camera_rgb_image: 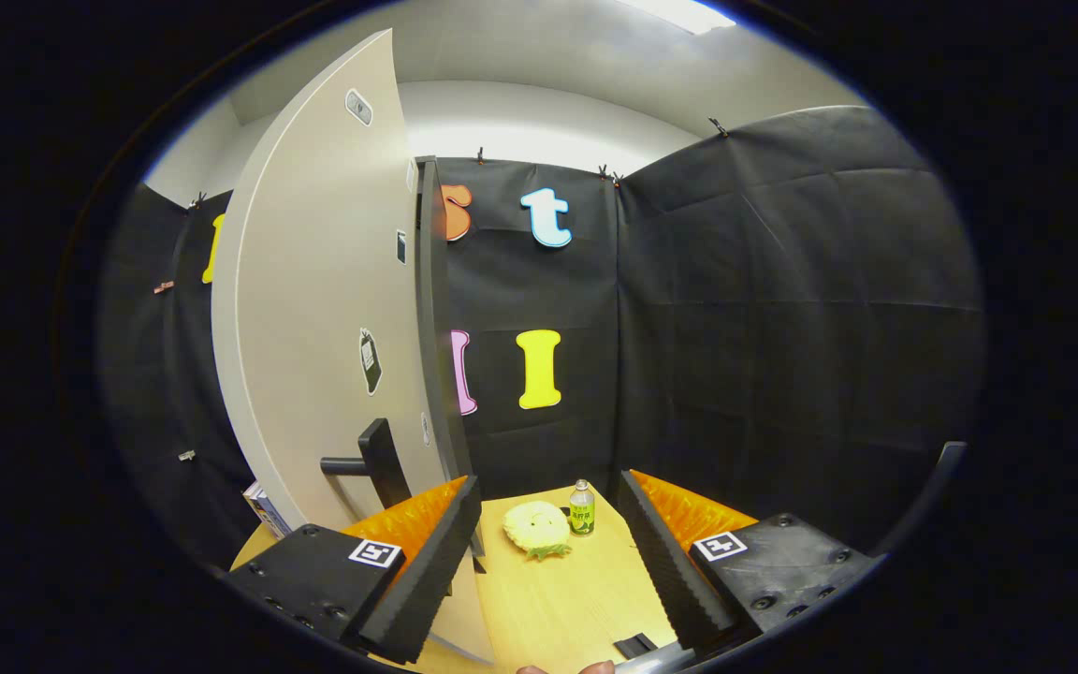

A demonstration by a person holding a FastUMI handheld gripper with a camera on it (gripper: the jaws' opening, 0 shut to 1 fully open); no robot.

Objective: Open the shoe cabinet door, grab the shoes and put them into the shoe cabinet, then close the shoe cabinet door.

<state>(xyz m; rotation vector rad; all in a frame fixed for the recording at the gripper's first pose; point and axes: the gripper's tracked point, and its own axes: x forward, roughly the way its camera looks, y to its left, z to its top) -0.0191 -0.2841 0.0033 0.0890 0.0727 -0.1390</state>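
walls: black cloth (782, 300) | upper wall: white (539, 117) | table: light wood (558, 599) | ceiling light (679, 13): on

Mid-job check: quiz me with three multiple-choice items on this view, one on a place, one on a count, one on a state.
1. Where is the small bottle?
A. beside the yellow plush toy, beyond the fingers
B. on top of the cabinet
C. between the fingers, gripped

2. How many items stand on the table just ahead of the gripper?
A. none
B. two
C. five

3. The gripper is:
A. shut on the door handle
B. shut on the bottle
C. open

A: bottle stands touching the toy's side.
B: toy and bottle.
C: fingers spread, nothing between them.
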